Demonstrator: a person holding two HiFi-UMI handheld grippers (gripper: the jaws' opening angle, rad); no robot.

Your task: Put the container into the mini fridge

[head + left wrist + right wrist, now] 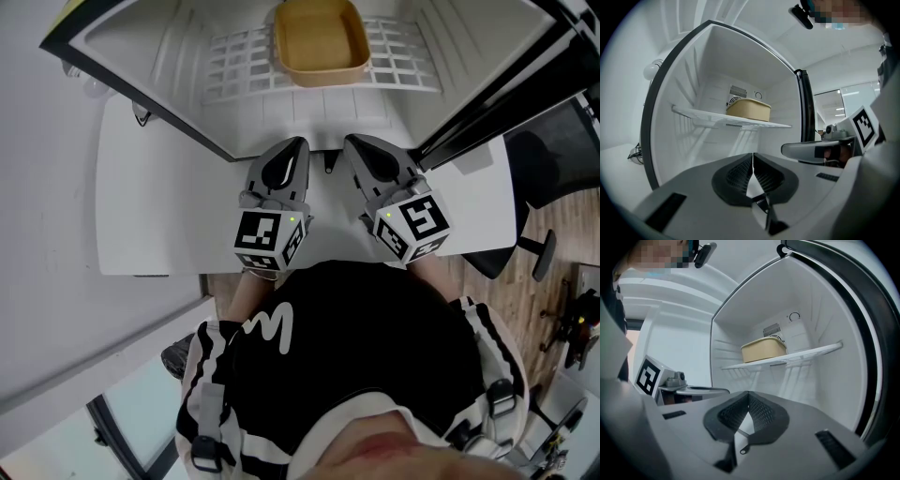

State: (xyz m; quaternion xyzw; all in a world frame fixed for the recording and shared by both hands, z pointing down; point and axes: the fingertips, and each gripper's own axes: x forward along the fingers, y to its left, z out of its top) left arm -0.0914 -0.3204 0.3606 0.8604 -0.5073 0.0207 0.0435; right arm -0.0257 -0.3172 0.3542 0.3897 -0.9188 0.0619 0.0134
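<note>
The left gripper [753,157] and right gripper [749,394] are both shut tight with nothing in them, and the tan container [321,42] already sits on the wire shelf [230,66] inside the mini fridge [141,37], so shutting the fridge looks like the next job.

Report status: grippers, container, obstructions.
Left gripper shut, empty. Right gripper shut, empty. Container sits on wire shelf inside mini fridge. Nothing in the way.
</note>
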